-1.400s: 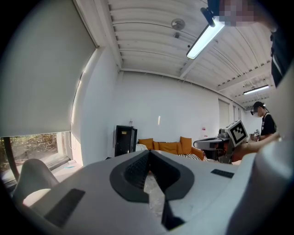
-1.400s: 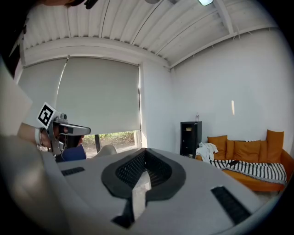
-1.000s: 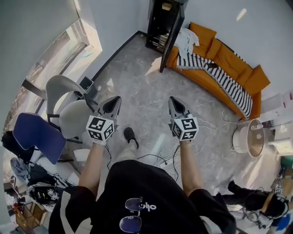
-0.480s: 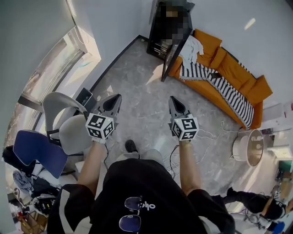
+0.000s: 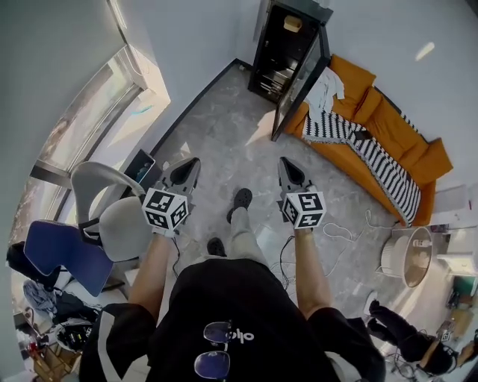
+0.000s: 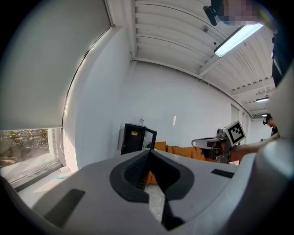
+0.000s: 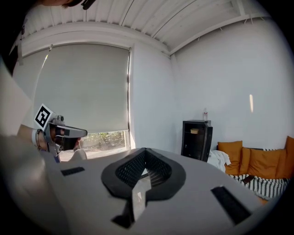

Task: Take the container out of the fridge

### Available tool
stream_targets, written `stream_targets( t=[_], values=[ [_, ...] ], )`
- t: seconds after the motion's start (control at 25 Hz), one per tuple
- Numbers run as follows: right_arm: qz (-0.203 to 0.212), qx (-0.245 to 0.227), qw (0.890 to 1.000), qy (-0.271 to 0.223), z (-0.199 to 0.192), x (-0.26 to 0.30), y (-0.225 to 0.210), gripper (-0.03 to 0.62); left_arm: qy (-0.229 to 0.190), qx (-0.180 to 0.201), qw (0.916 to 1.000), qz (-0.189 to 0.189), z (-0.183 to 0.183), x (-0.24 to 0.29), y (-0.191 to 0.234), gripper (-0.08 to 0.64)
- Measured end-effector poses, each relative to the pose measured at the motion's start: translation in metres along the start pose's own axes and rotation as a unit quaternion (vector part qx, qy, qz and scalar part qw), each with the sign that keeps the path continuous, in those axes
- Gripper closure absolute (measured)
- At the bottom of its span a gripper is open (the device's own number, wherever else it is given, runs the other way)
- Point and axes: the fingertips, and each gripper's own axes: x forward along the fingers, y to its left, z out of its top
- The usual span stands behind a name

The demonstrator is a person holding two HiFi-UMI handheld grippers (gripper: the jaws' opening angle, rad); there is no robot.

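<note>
A black fridge (image 5: 282,46) stands against the far wall with its glass door (image 5: 302,77) swung open. A small yellowish container (image 5: 293,23) sits on its top shelf, also visible in the right gripper view as the container (image 7: 195,131) inside the fridge (image 7: 196,139). The left gripper view shows the fridge (image 6: 133,138) far ahead. My left gripper (image 5: 187,165) and right gripper (image 5: 287,166) are held side by side at chest height, both shut and empty, well short of the fridge. Each gripper view shows the other one, the right gripper (image 6: 212,142) and the left gripper (image 7: 73,132).
An orange sofa (image 5: 388,123) with a striped blanket (image 5: 377,149) stands right of the fridge. Grey and blue chairs (image 5: 89,224) are at the left by the window. Cables (image 5: 336,231) trail on the floor at right, near a round white table (image 5: 407,257).
The person has stepped forward toward the fridge, one foot now out in front. Both grippers keep the same shut pose, side by side.
</note>
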Motion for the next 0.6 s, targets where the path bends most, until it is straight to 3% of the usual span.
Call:
stream_targets(
  t=[0.6],
  values=[
    [0.053,-0.027,0.998,-0.004,0.07,0.217,-0.116,0.586,-0.009,0.005,0.9989,0.046,0.075,0.191,0.129,0.56]
  ],
)
